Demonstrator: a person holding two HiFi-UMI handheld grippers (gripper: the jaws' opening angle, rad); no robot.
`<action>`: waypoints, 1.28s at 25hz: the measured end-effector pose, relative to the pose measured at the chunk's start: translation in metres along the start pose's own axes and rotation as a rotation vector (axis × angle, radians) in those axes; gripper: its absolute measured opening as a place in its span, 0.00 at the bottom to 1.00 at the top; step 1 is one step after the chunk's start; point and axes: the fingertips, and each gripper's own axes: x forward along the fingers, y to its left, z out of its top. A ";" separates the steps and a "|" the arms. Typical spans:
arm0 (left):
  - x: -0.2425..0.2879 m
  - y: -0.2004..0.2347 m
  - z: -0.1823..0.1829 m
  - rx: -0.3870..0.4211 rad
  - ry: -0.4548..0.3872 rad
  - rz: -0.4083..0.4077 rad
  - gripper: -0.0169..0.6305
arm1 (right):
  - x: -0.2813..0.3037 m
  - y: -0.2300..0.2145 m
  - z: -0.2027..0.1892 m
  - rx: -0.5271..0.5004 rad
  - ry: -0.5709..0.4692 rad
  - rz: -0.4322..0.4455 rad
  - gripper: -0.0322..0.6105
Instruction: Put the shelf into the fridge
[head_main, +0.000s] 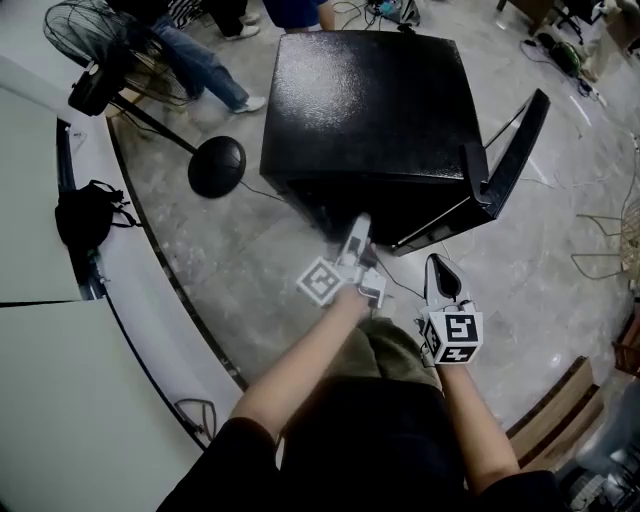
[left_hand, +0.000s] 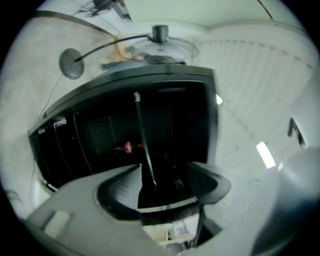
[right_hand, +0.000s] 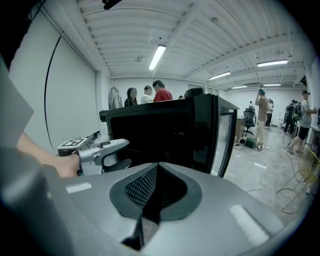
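Observation:
The black fridge (head_main: 370, 100) stands on the floor with its door (head_main: 515, 150) swung open to the right. My left gripper (head_main: 358, 235) reaches to the dark opening. In the left gripper view its jaws (left_hand: 165, 175) stand wide open before the fridge's inside (left_hand: 100, 135). A thin dark bar (left_hand: 142, 135), seemingly the shelf's edge, runs from between them into the fridge, touched by neither pad. Something small and red (left_hand: 127, 147) lies deep inside. My right gripper (head_main: 440, 275) hangs back to the right, shut and empty (right_hand: 158, 167), facing the fridge (right_hand: 150, 130) and its door (right_hand: 222, 140).
A fan's round base (head_main: 216, 166) and pole stand left of the fridge, with a black bag (head_main: 85, 215) by the white partition (head_main: 60, 380). A person's legs (head_main: 200, 60) are behind. Cables cross the floor; wooden boards (head_main: 560, 410) lie at lower right. Several people (right_hand: 150, 95) stand beyond.

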 end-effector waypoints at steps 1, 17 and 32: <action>-0.015 -0.007 -0.004 0.030 0.033 0.012 0.46 | -0.006 0.004 0.002 0.008 -0.003 -0.005 0.05; -0.182 -0.174 0.020 0.666 0.187 -0.102 0.14 | -0.096 0.101 0.063 -0.004 -0.110 0.077 0.05; -0.213 -0.257 0.013 1.086 0.143 -0.054 0.03 | -0.157 0.066 0.096 -0.044 -0.169 0.054 0.05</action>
